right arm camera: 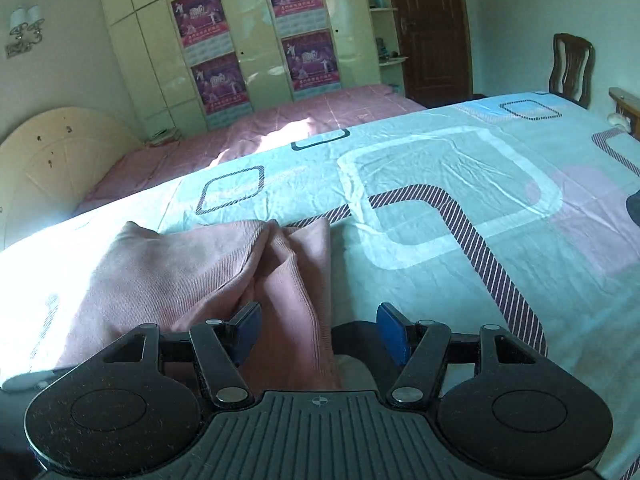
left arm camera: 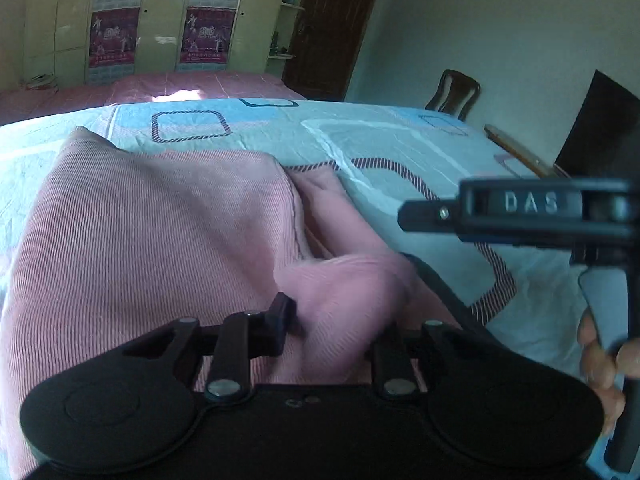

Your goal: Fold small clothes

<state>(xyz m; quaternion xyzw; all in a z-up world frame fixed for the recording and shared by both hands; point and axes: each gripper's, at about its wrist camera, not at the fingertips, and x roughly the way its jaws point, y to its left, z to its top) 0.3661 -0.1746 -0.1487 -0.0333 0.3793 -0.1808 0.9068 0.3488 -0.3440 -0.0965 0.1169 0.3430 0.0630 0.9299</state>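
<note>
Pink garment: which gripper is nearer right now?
Left. The left gripper sits on the pink garment, cloth bunched between its fingers. The right gripper is open at the garment's right edge, straddling one fold.

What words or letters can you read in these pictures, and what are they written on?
"DAS": raised letters on the right gripper, seen from the left wrist camera.
The posters on the wardrobe have writing, but it is too small and blurred to read.
No other text shows.
</note>
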